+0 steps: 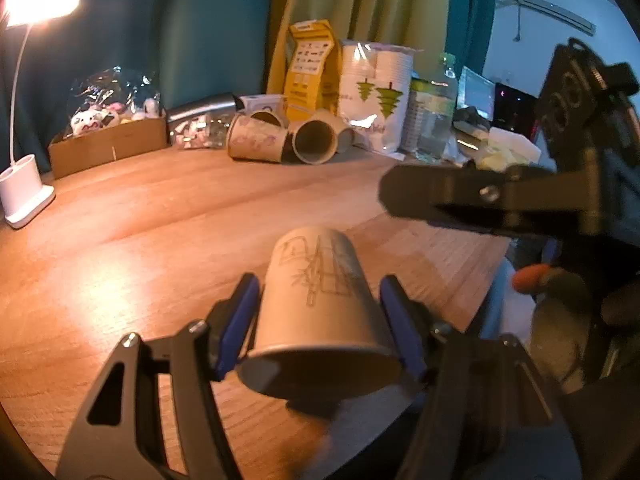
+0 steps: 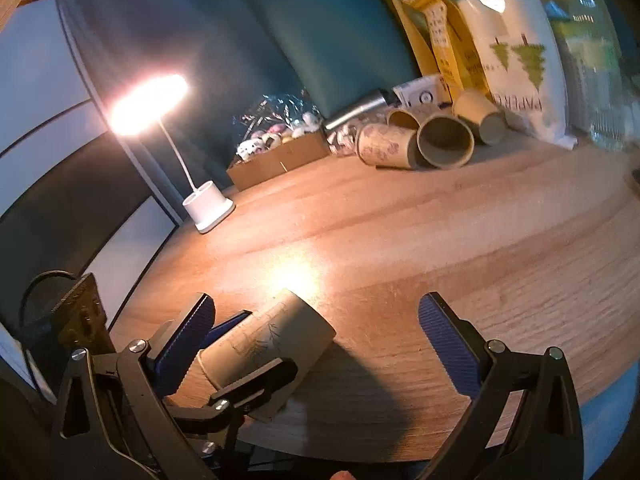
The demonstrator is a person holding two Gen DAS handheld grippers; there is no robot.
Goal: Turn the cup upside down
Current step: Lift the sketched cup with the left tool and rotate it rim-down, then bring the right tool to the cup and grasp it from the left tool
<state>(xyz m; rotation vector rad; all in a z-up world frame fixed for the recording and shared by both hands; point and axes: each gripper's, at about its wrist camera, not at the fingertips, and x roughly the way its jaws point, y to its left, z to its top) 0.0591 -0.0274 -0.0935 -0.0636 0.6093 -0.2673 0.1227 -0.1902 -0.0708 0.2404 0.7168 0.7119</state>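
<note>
While the left tool (image 1: 320, 320) pinched the paper cup (image 1: 316, 300) off the surface (image 1: 160, 220), base pointing away, the right tool (image 2: 316, 344) gaped empty beside it; finishing the turn called for a steady roll.

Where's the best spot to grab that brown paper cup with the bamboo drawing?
Across the brown paper cup's lower side wall near the rim, pads on opposite sides, as the left gripper grips it now. The tapered wall is widest there, and the rolled rim probably resists crushing.
</note>
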